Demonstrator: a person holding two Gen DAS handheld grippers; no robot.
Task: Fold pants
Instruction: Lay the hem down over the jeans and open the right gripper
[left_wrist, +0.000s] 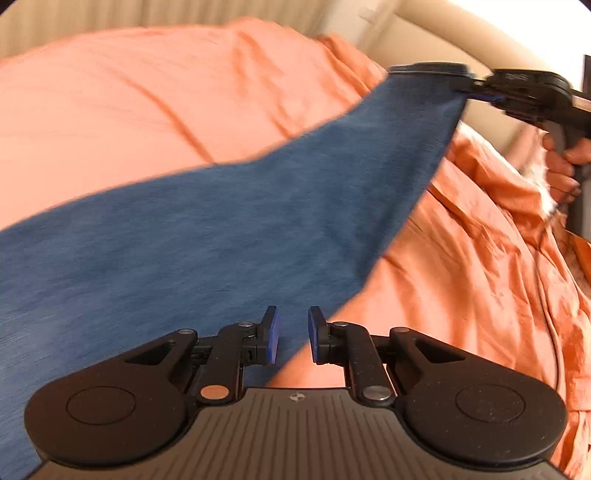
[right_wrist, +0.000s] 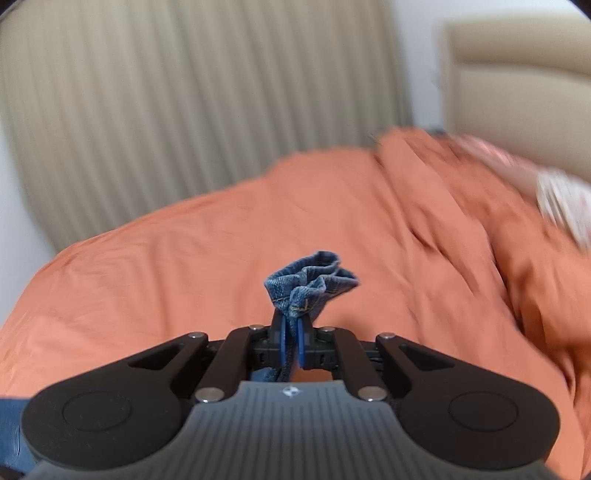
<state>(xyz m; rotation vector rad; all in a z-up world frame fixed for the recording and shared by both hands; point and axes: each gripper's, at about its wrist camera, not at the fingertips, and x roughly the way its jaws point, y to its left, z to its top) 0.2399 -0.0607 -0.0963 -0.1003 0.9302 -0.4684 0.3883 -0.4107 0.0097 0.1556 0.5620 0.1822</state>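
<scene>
Pants stretch over the bed, apparently before curtains.

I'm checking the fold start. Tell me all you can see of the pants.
The pants are blue denim, motion-blurred, stretched as one broad span above the orange bedcover. The right tongs are shut on a bunched, stitched hem end, holding it raised. The left tongs are open over the fabric's near edge, not gripping.

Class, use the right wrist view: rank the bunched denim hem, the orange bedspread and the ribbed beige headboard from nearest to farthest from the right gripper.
1. Bunched denim hem: pinched between the right gripper pads, sticking up dead centre.
2. Orange bedspread: spread below and beyond the hem, across the middle of the view.
3. Ribbed beige headboard: upright behind the bed, top left.
</scene>
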